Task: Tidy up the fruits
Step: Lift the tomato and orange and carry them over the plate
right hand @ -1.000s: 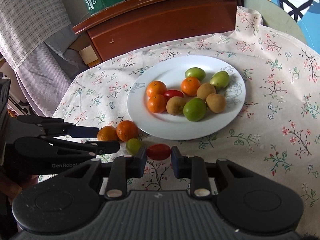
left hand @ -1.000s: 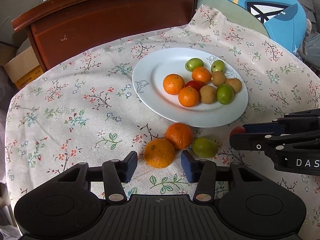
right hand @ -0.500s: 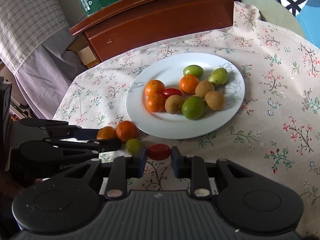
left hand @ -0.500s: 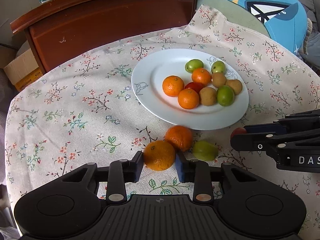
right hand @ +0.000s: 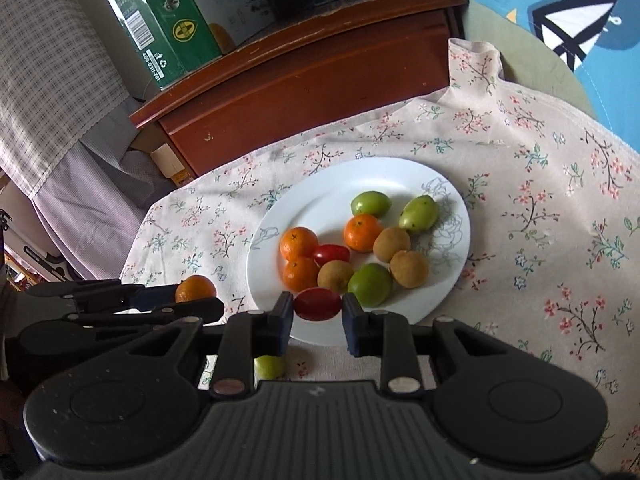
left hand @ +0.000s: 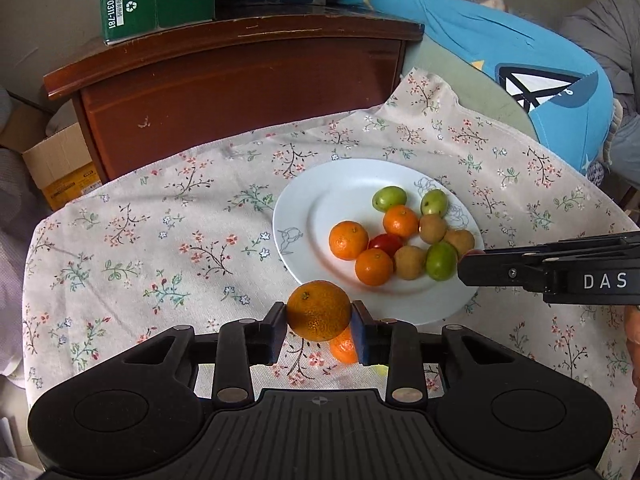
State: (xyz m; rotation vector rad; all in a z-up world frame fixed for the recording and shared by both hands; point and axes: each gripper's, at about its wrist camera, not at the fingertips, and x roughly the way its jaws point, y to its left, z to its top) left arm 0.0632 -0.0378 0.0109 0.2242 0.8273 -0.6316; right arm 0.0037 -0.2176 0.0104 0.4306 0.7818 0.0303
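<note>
Both grippers matte black plastic w/ ribbed top plate, 2 round silver screws each, blue finger pads (left hand: pixel 362 334); right gripper (left hand: pixel 468 268) side marked "DAS" in white.

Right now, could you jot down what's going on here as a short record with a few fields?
left gripper: shut on a mandarin, lifted off the cloth
right gripper: shut on a red tomato, at the plate's near edge
plate: white, holds three mandarins, one tomato, three brown fruits, three green ones
left on the floral tablecloth: another mandarin, one small green fruit
</note>
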